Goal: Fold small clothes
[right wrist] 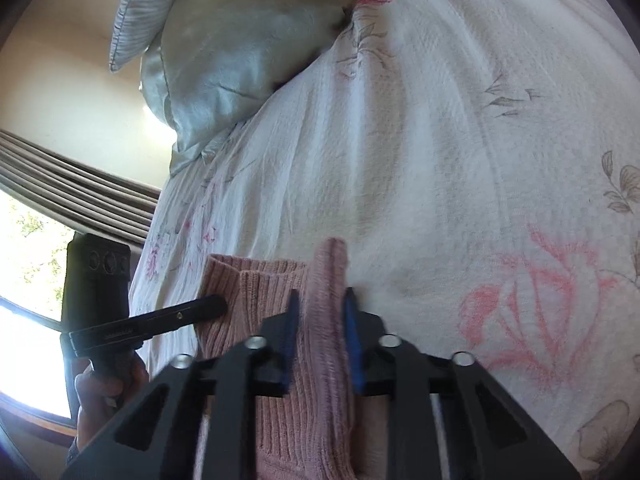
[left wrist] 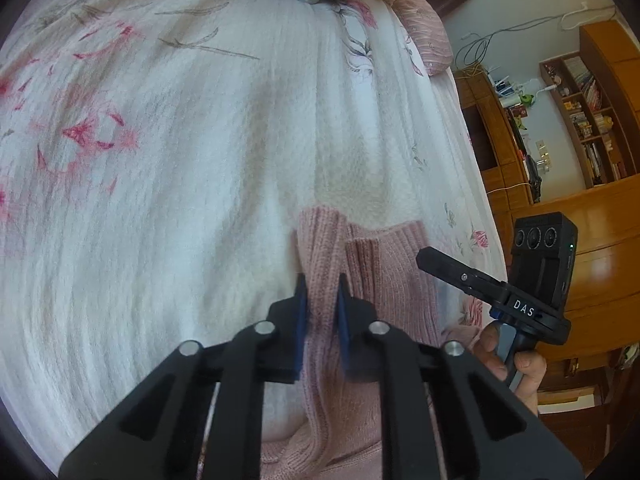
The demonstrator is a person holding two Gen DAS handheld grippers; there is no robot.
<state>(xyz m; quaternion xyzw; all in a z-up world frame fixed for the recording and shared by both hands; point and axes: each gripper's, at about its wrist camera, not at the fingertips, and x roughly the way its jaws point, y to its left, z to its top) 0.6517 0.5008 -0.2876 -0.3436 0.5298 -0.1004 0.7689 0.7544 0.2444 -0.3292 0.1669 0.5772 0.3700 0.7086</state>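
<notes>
While the white crinkled bedspread printed with pink flowers and grey leaves [left wrist: 168, 152] filled most of both views, a curtained bright window [right wrist: 36, 216] stood at the far left of the right-wrist view and a pale blue satin pillow [right wrist: 240, 52] lay at the head of the bed. A pink ribbed knitted garment [left wrist: 384, 280] lay on the bedspread near its edge, its ribbed cuffs pointing up the bed. One raised fold of this garment was clamped between the blue pads of the left gripper [left wrist: 322, 292]; the right gripper [right wrist: 322, 308] likewise was closed upon a raised strip of the same knit. A pink patterned cushion [left wrist: 424, 28] lay at the bed's far right edge. Wooden cabinets and an open wooden bookshelf holding books and small objects [left wrist: 588, 116] occupied the right of the left-wrist view, with loose cables on the pale wall above. The shelf contents were too small to identify. Each view caught the opposite gripper only from the side, with part of the hand [left wrist: 516, 364] holding it; the garment's lower portion was hidden beneath the gripper bodies.
</notes>
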